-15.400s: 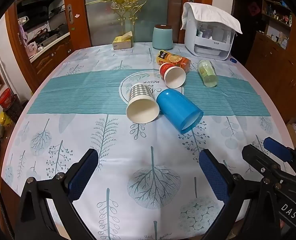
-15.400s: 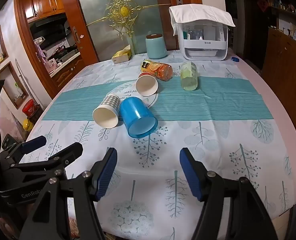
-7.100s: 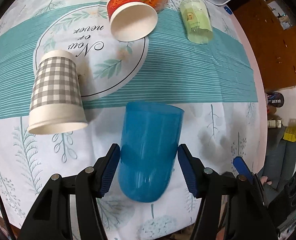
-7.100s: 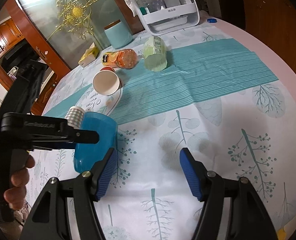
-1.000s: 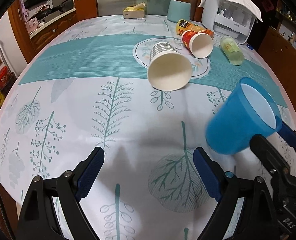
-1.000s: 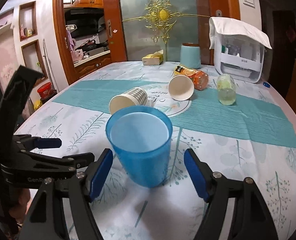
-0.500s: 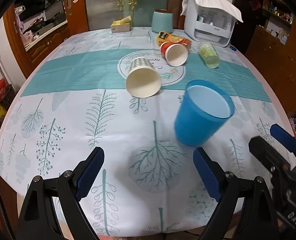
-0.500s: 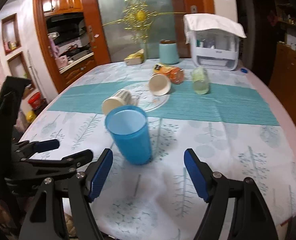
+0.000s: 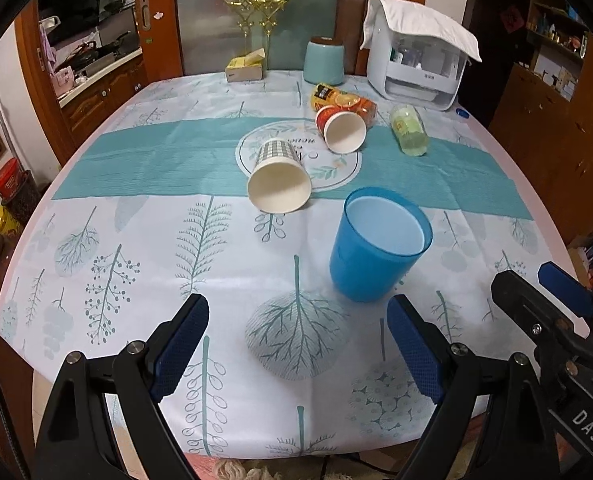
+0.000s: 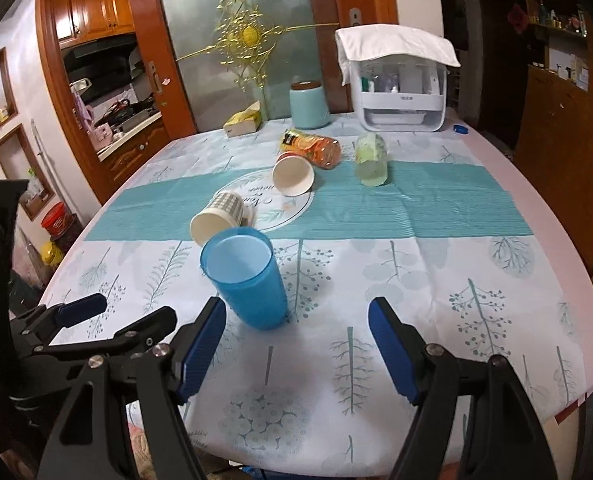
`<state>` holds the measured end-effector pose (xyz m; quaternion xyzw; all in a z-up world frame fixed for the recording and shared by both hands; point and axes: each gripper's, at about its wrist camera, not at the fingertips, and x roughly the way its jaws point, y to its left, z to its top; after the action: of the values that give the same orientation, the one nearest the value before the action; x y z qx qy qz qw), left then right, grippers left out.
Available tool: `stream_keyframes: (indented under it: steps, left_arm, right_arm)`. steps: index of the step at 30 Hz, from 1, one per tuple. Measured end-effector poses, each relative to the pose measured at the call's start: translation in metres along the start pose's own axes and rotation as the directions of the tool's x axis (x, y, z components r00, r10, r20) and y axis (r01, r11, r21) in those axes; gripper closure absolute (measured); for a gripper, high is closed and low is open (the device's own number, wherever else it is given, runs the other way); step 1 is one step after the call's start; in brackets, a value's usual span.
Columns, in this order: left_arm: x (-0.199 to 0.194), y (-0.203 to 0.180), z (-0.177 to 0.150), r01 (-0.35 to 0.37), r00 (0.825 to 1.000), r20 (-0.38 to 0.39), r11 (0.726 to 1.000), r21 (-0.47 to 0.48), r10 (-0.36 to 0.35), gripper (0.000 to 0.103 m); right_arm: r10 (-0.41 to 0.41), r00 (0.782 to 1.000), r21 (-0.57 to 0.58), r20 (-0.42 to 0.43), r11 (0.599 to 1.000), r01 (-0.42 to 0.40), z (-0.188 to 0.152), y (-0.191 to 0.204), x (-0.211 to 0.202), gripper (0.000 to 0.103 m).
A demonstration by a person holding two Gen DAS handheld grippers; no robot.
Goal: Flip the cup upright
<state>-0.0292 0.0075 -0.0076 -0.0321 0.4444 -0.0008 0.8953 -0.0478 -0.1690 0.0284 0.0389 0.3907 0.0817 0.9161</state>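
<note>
Blue cup (image 9: 378,246) stands upright on the table (image 9: 136,248), just beside the checked cup (image 9: 278,176). Left tool (image 9: 296,344) and right tool (image 10: 296,344) both gape, empty. Draw straight back, no clipping the rim.

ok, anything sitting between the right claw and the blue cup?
Nothing visible. The blue cup stands upright on the tablecloth just ahead-left of the open right claw. The checked paper cup lies on its side behind it.
</note>
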Motion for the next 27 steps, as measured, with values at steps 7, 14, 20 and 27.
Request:
stream_keyframes:
  steps: [7,14,20,27]
  left_arm:
    - [-0.003,-0.001,0.004,-0.025,1.000,0.008,1.000,-0.009,0.025,0.013]
    - [-0.002,-0.003,0.007,-0.040,0.999,0.003,0.999,-0.006,0.040,0.013]
    - [0.000,-0.007,0.008,-0.058,0.998,-0.009,0.998,0.003,0.058,0.013]
    - [0.000,-0.011,0.009,-0.067,0.998,-0.007,0.998,0.009,0.067,0.013]
  right_arm:
    - [-0.029,1.000,0.002,-0.001,1.000,0.029,0.003,0.001,-0.003,0.029]
    - [-0.047,0.999,-0.004,-0.001,0.999,0.047,0.006,0.001,-0.001,0.029]
    - [-0.057,0.998,0.004,-0.012,0.998,0.057,0.006,-0.003,-0.001,0.029]
    - [-0.066,0.998,0.005,-0.012,0.998,0.066,0.006,-0.006,-0.002,0.029]
